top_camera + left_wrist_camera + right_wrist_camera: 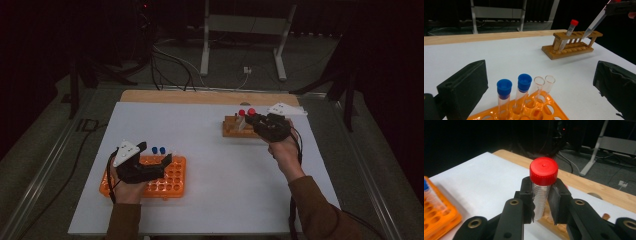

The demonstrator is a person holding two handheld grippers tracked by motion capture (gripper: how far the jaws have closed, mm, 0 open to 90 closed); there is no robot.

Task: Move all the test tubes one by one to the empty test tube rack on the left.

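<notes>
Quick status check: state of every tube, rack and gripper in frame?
right gripper: shut on held red-capped tube, lifted, tilted over wooden rack
second red-capped tube: capped, leaning in wooden rack
blue-capped tubes: two, capped, upright in orange rack
open tubes: two, uncapped, in orange rack
left gripper: open, holding nothing

Red-capped clear tube (541,195) — tilted, lifted above wooden rack (234,129).

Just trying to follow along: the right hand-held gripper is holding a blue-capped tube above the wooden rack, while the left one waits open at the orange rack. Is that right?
Not quite: the cap is red, not blue. The right gripper view shows the right hand-held gripper clamped on a red-capped tube. The rest holds: it is above the wooden rack, and the left hand-held gripper waits open at the orange rack.
</notes>
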